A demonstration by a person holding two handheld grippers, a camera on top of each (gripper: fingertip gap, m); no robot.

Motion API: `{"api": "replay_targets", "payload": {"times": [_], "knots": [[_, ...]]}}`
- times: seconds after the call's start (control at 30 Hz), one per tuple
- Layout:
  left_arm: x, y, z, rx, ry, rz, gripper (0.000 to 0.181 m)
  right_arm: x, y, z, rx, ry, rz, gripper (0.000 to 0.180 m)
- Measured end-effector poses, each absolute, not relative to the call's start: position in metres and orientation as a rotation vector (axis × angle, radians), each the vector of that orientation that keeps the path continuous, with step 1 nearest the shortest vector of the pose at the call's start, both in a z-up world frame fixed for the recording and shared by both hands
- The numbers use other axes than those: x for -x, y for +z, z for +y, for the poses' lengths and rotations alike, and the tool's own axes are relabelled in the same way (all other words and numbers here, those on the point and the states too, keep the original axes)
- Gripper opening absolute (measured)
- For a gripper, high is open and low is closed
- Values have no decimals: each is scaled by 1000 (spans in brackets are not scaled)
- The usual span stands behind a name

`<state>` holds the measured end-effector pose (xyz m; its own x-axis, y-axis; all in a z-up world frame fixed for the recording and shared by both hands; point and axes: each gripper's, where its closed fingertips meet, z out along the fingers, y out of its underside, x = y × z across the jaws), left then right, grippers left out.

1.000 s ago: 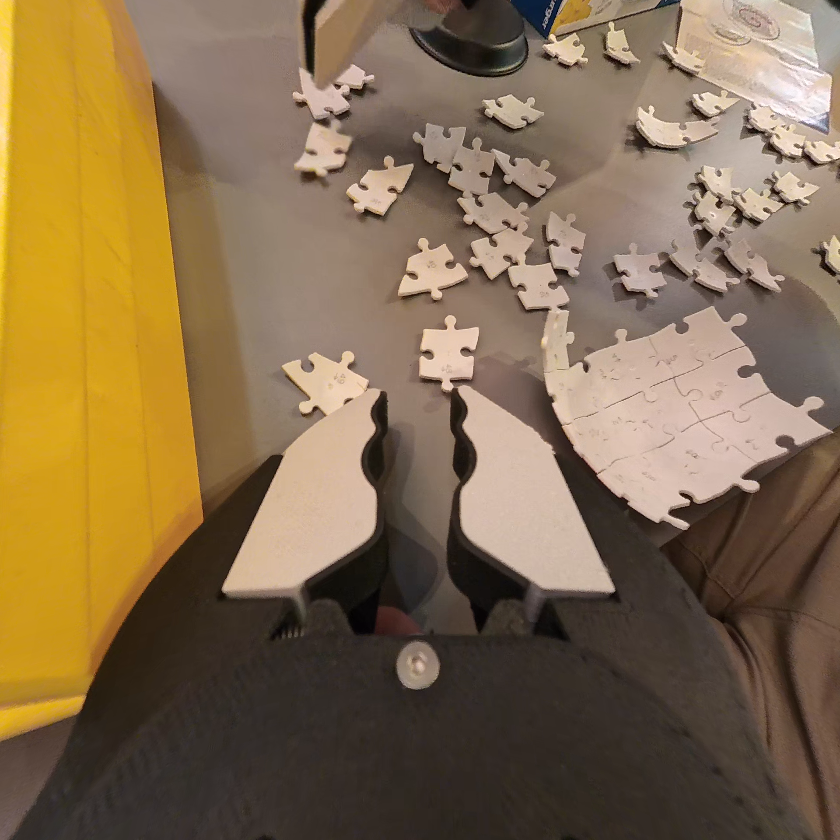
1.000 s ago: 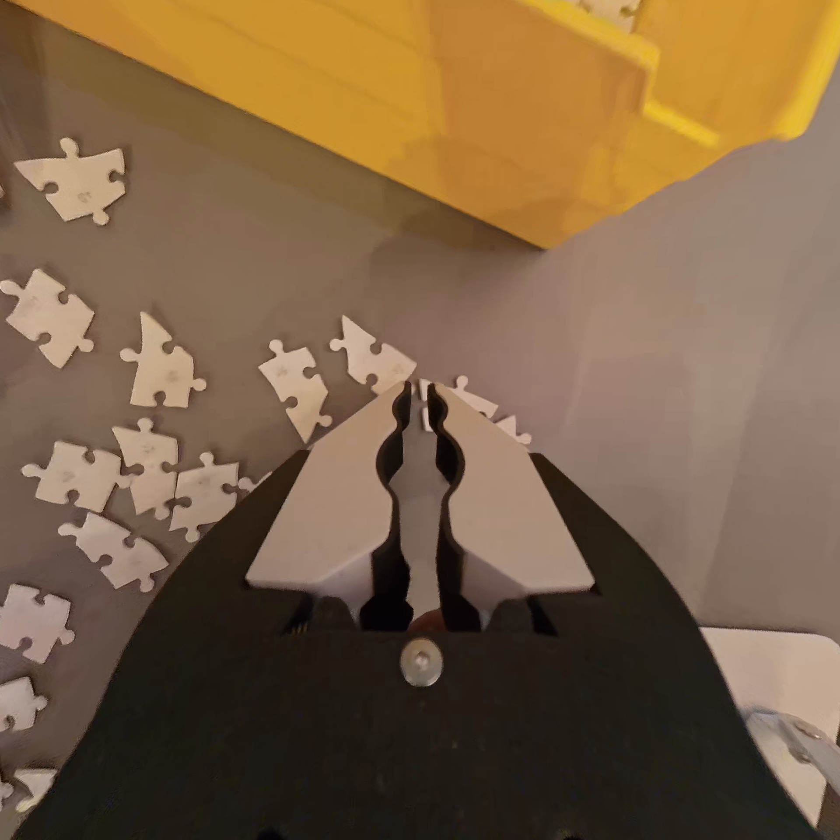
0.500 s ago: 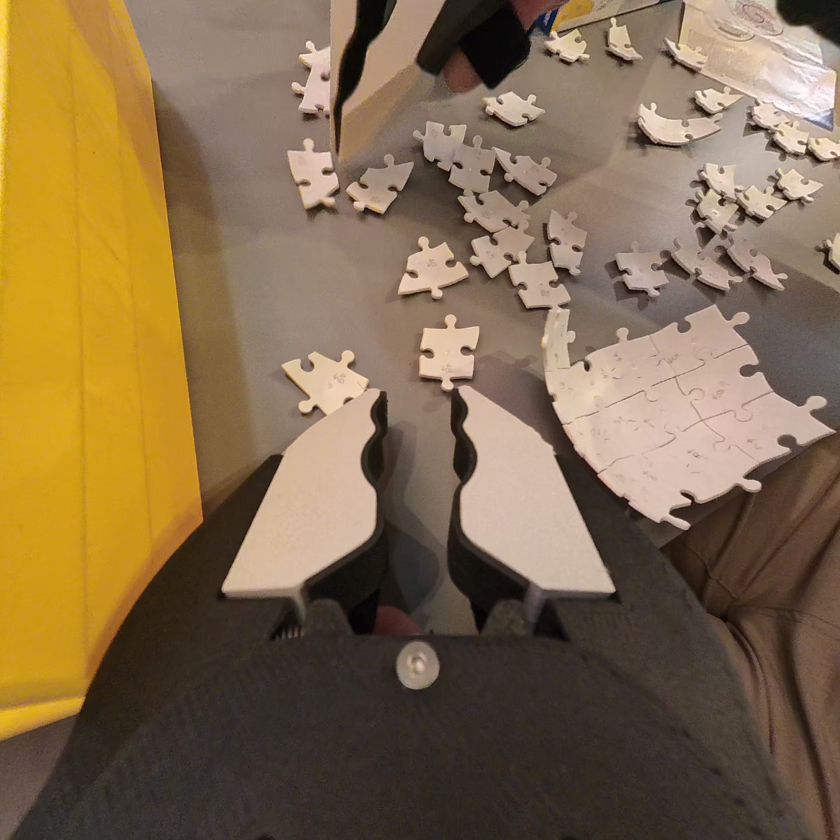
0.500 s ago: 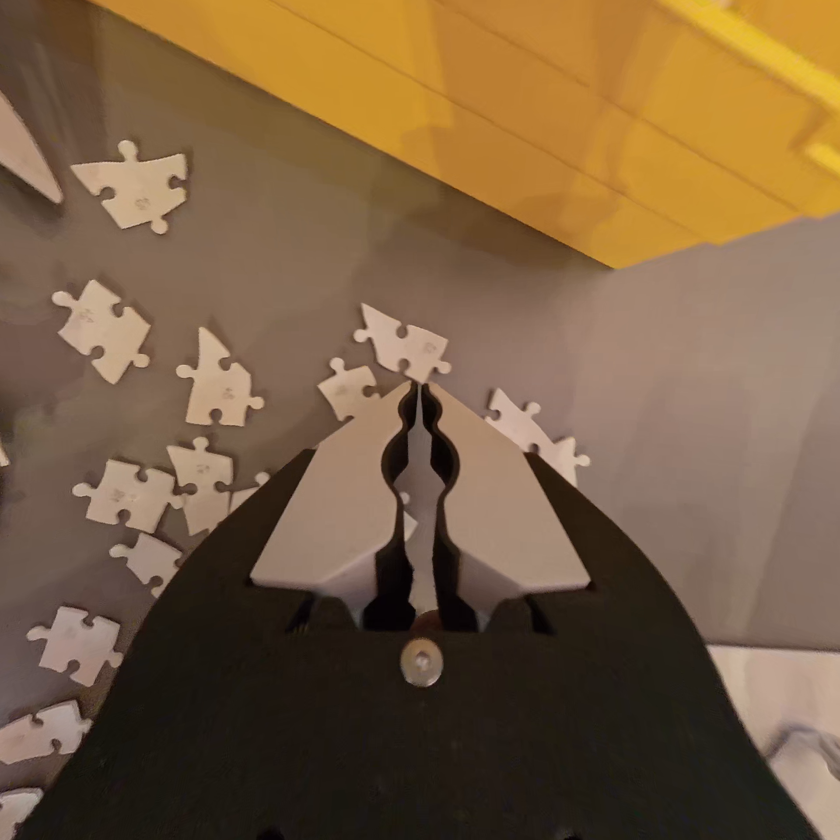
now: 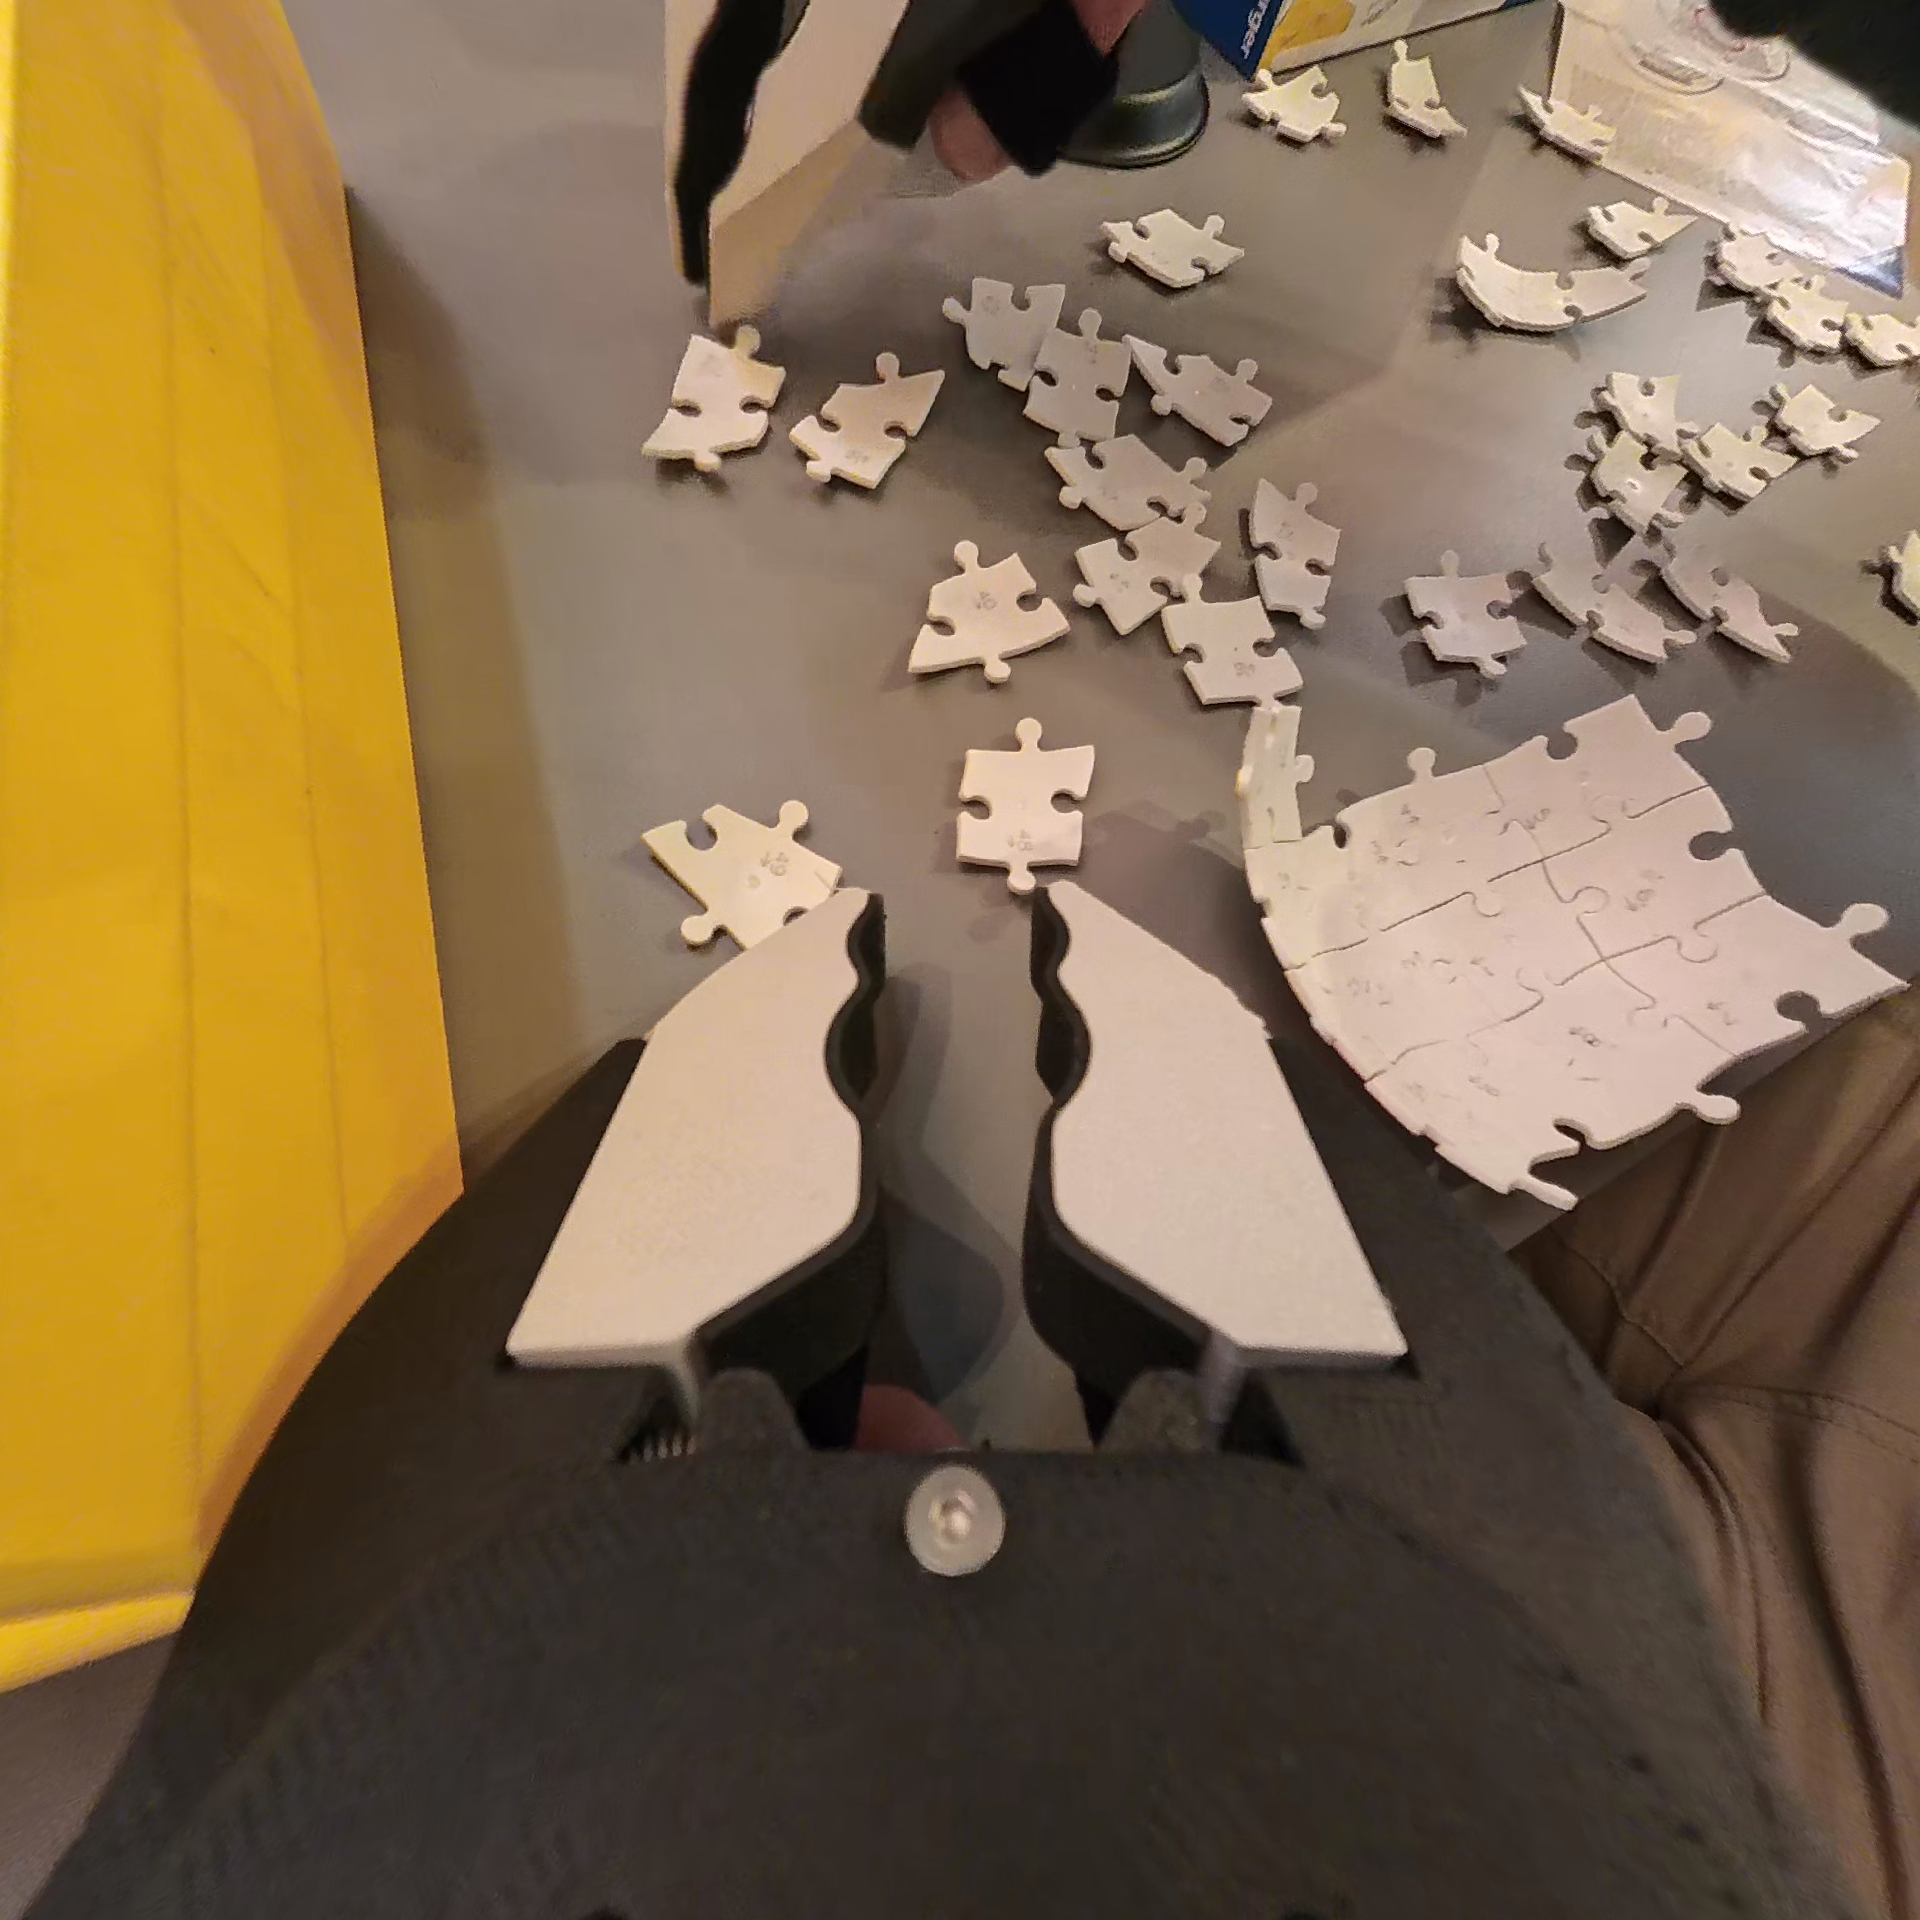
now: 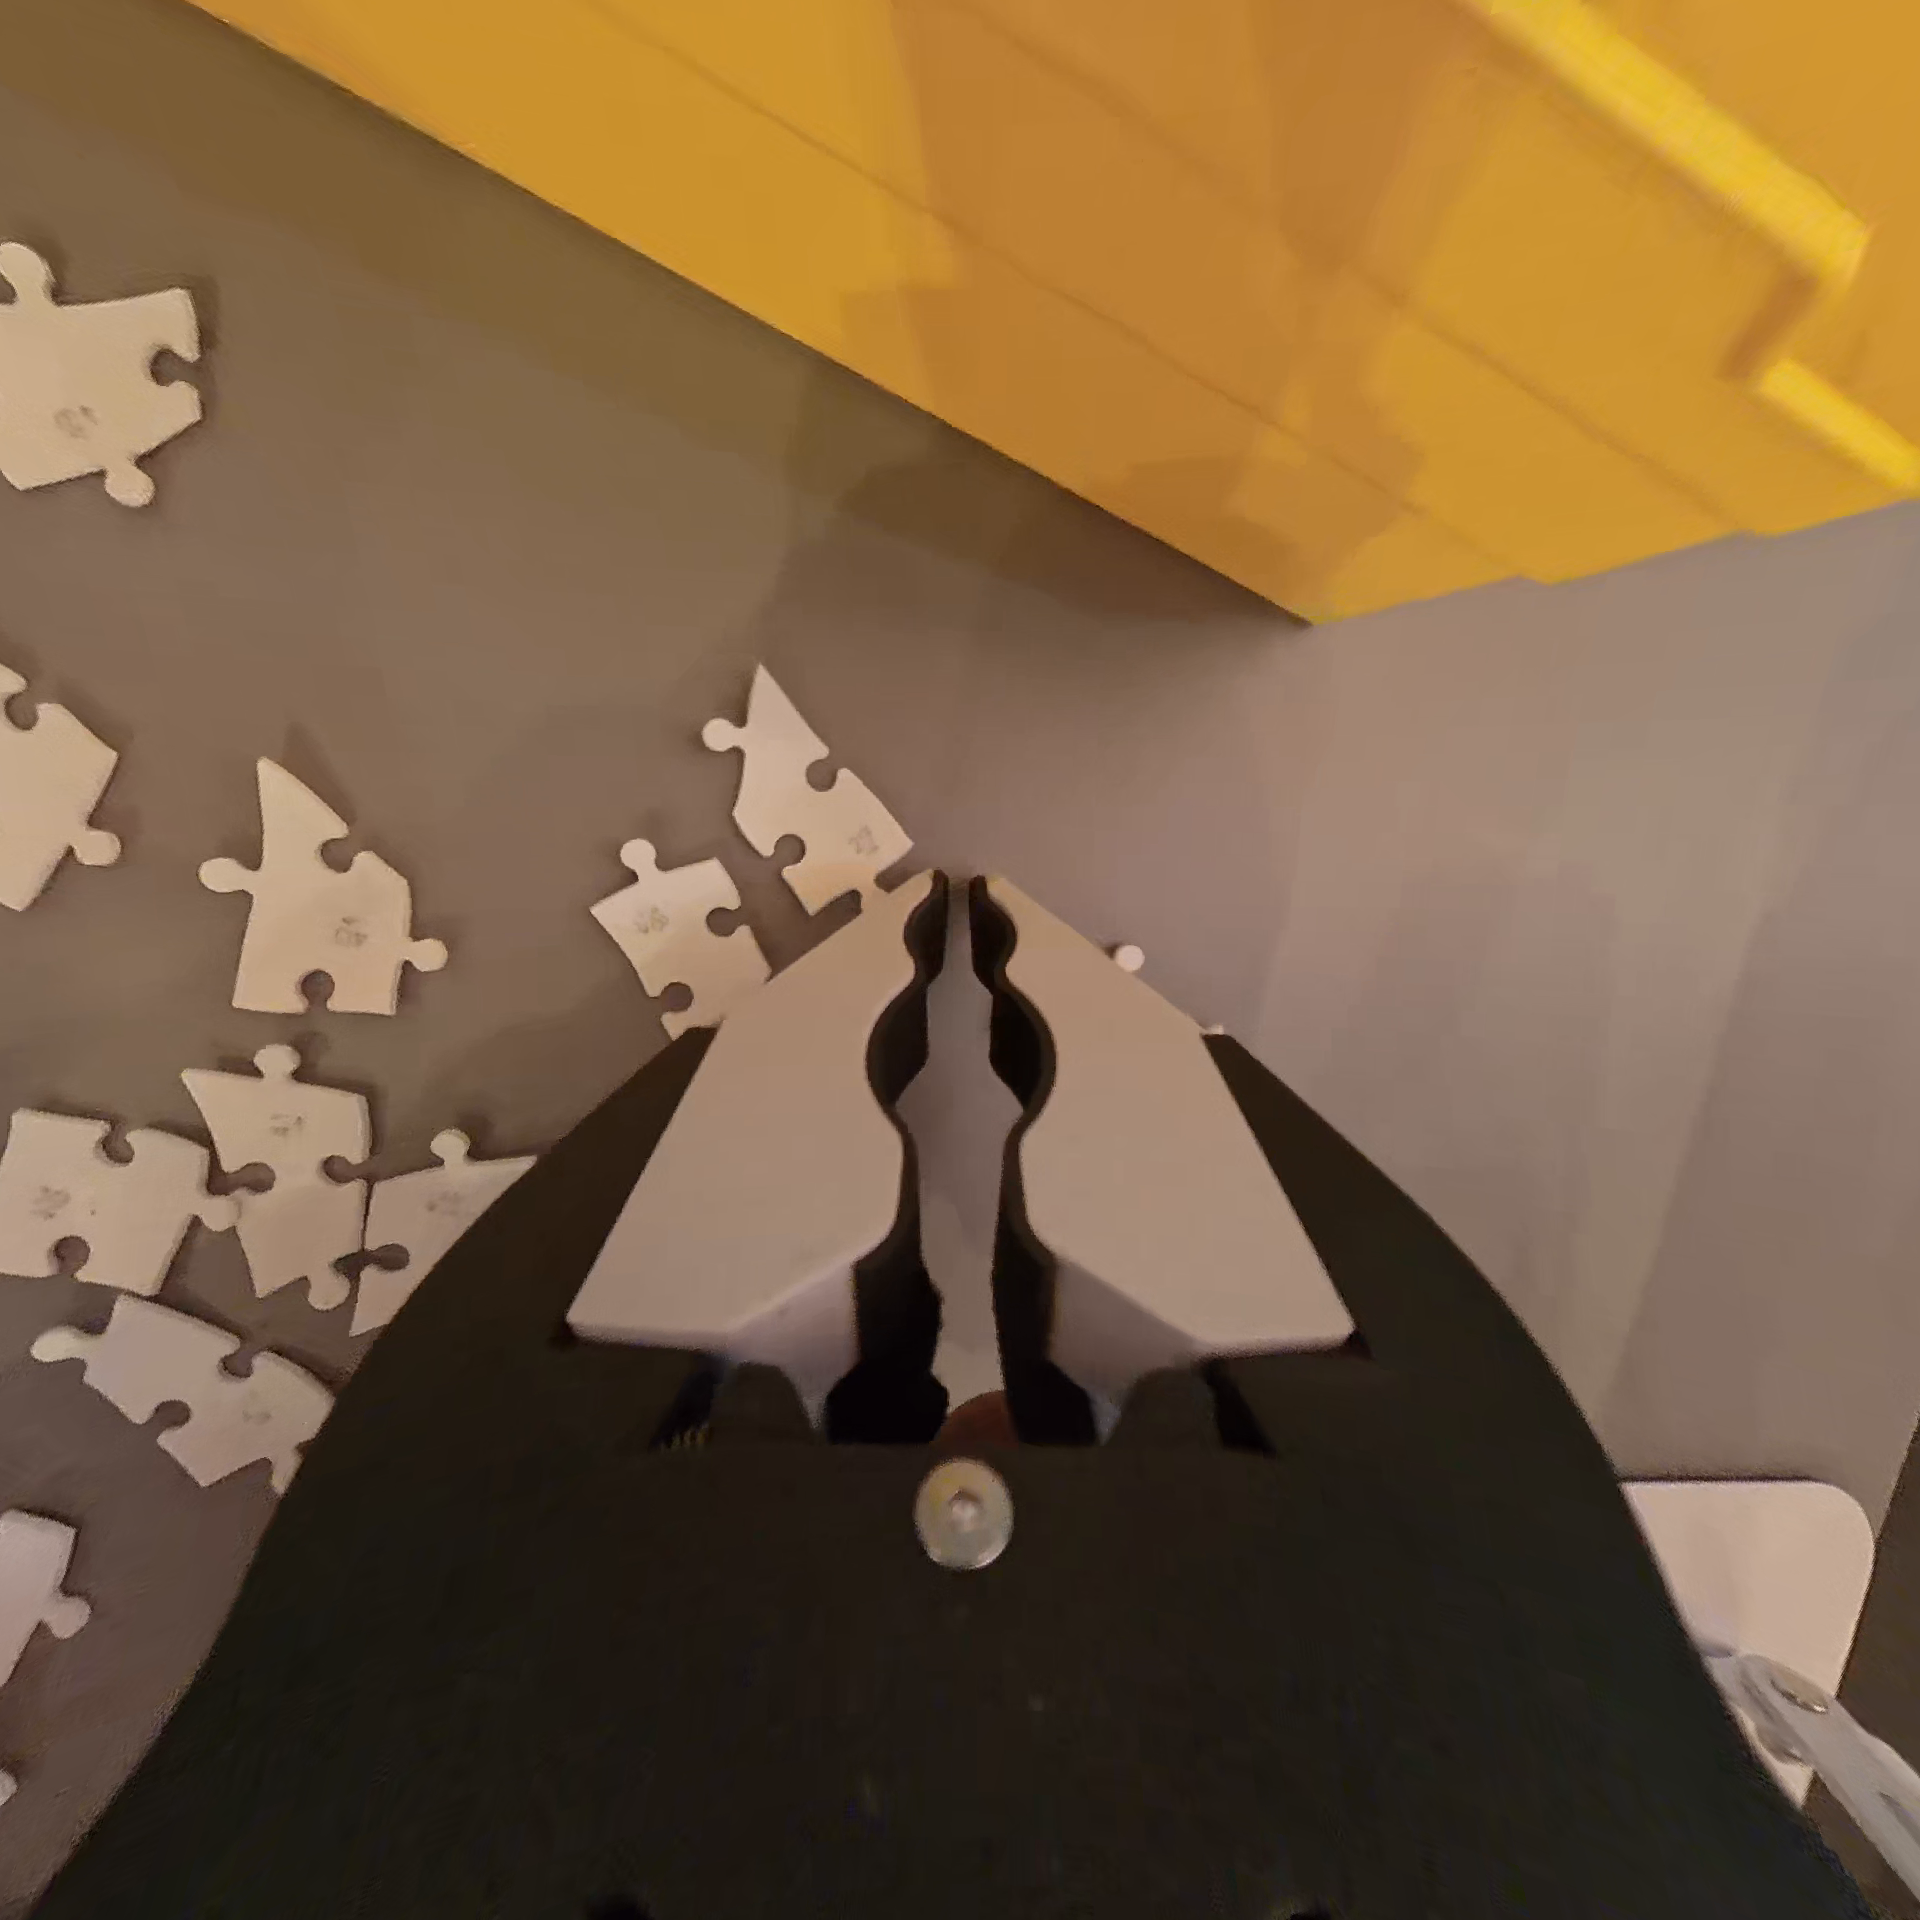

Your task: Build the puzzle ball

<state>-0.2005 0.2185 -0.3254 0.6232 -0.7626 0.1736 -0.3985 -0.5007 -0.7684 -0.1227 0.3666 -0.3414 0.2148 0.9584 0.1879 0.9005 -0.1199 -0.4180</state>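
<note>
White puzzle pieces lie scattered on the grey table. A curved, joined section of the ball rests at the right, by the table's near edge. My left gripper is open and empty, low over the table, with one loose piece just ahead and another at its left fingertip. My right gripper is shut, tips almost touching, just short of two pieces. A piece lies half hidden beneath it. In the left wrist view the right gripper points down at a piece.
A yellow bin runs along the left side and fills the top of the right wrist view. A blue and yellow box, a dark round base and a paper sheet stand at the back. A trouser leg is at the right. One gripper's finger ends stand about 15 cm off the other's.
My right gripper has come nearer and lower over the pieces by the yellow bin, and its tips have closed a little. Pieces near it have shifted. My left gripper has not moved.
</note>
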Motion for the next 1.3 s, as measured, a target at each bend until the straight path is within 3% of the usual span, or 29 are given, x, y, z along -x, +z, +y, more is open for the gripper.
{"api": "replay_targets", "payload": {"times": [0.23, 0.57, 0.73, 0.93, 1.27, 1.3], "knots": [[200, -325, 219, 2136, -667, 905, 27, 123, -342, 351, 2071, 235, -1750, 2], [200, -325, 218, 2137, -666, 907, 27, 81, -335, 370, 2222, 123, -1527, 27], [200, -326, 218, 2138, -659, 911, 27, 85, -340, 374, 2234, 141, -1471, 24], [200, -326, 218, 2139, -659, 912, 27, 88, -341, 380, 2259, 217, -1410, 0], [200, -325, 218, 2136, -667, 909, 27, 85, -339, 363, 2259, 353, -1511, 0], [200, -325, 218, 2137, -667, 909, 27, 84, -336, 365, 2265, 339, -1488, 15]]}}
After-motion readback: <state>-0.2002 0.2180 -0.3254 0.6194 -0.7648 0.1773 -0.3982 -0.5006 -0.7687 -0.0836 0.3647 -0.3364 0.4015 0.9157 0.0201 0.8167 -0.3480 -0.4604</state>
